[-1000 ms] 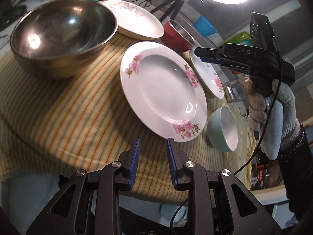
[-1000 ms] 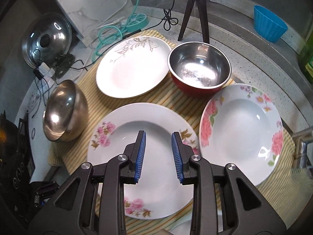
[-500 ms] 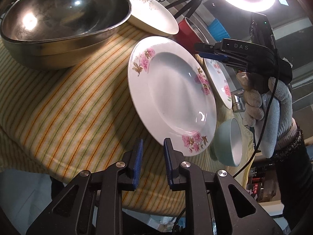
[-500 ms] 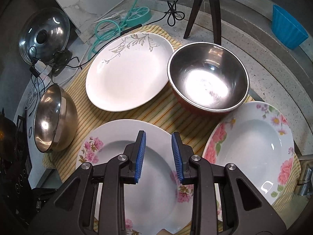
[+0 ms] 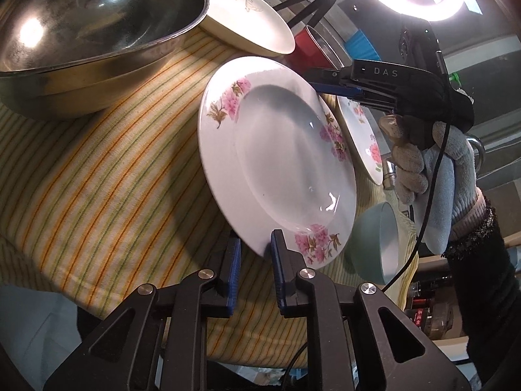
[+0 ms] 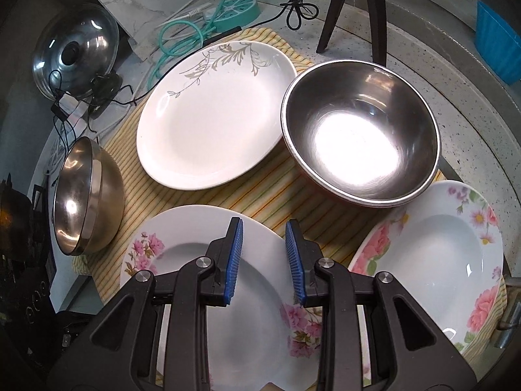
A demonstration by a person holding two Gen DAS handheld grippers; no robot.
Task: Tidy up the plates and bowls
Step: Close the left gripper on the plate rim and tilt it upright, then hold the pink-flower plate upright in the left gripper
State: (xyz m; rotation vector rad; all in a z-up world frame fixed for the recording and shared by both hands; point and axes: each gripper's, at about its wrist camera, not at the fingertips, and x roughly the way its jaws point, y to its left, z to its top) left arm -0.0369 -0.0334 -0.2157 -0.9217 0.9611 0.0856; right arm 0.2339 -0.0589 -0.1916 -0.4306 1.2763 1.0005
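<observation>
On the striped cloth, the left wrist view shows the left gripper [image 5: 255, 249] with its jaws, which have just been closing, pinching the near rim of the pink-flowered plate [image 5: 276, 150]; the plate tilts up and away from it. In the right wrist view, the right gripper [image 6: 264, 252] hangs spread and empty above that plate's [image 6: 195, 260] far rim, so the left hand is nearer.

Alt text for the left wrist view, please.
The left gripper straddles the near rim of a pink-flowered plate on a striped cloth. A steel bowl sits behind, and a gloved hand holds the right gripper over the plate's far edge.
</observation>
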